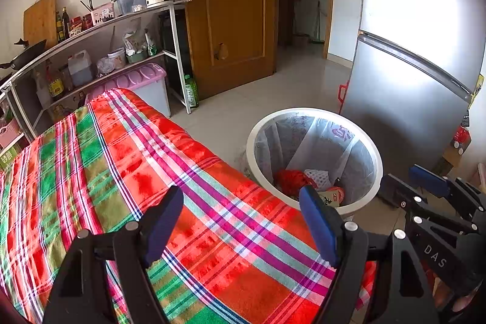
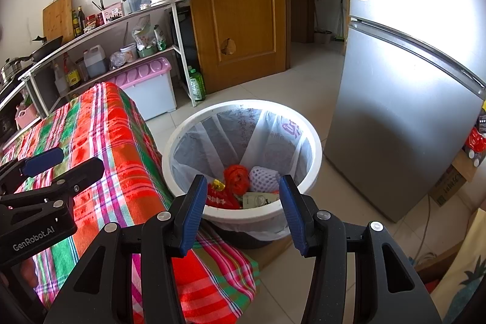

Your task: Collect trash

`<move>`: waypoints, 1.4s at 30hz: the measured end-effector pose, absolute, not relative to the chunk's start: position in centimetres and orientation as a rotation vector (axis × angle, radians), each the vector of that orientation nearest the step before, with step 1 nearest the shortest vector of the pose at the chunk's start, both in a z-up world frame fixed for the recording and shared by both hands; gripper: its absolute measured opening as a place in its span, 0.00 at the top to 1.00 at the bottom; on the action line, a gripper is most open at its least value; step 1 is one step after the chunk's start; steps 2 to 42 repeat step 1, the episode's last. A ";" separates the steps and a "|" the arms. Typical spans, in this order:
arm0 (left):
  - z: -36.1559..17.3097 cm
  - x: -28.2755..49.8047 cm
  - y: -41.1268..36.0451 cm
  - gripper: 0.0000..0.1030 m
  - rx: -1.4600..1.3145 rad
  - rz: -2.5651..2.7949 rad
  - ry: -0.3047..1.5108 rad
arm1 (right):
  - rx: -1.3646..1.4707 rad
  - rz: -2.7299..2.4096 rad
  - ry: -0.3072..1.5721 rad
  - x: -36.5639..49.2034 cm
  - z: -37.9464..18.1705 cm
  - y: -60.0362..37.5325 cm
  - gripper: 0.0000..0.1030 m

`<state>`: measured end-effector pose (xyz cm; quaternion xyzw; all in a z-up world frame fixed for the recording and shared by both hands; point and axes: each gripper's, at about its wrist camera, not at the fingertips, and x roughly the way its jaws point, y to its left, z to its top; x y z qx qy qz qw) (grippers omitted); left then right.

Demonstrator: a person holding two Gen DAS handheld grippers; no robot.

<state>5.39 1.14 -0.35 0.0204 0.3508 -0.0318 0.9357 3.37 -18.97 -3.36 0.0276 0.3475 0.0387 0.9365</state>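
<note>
From the left wrist, the left tool hangs with its jaws apart and empty over the plaid cloth on the surface, which shows no litter, while the trash lies deep in the lined bin just beside the cloth's edge. From the right wrist, the right tool is likewise spread and empty, above the bin's near rim, with the trash at the bottom. The collecting looks finished, so the best move is probably to scan around the bin for strays before closing either tool.
</note>
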 end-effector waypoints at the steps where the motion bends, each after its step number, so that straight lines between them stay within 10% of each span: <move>1: -0.4 5.4 1.2 0.22 0.041 -0.064 0.718 | 0.056 0.079 0.710 3.3 -3.4 -18.9 0.51; 42: -0.4 5.4 1.2 0.22 0.041 -0.064 0.718 | 0.056 0.079 0.710 3.3 -3.4 -18.9 0.51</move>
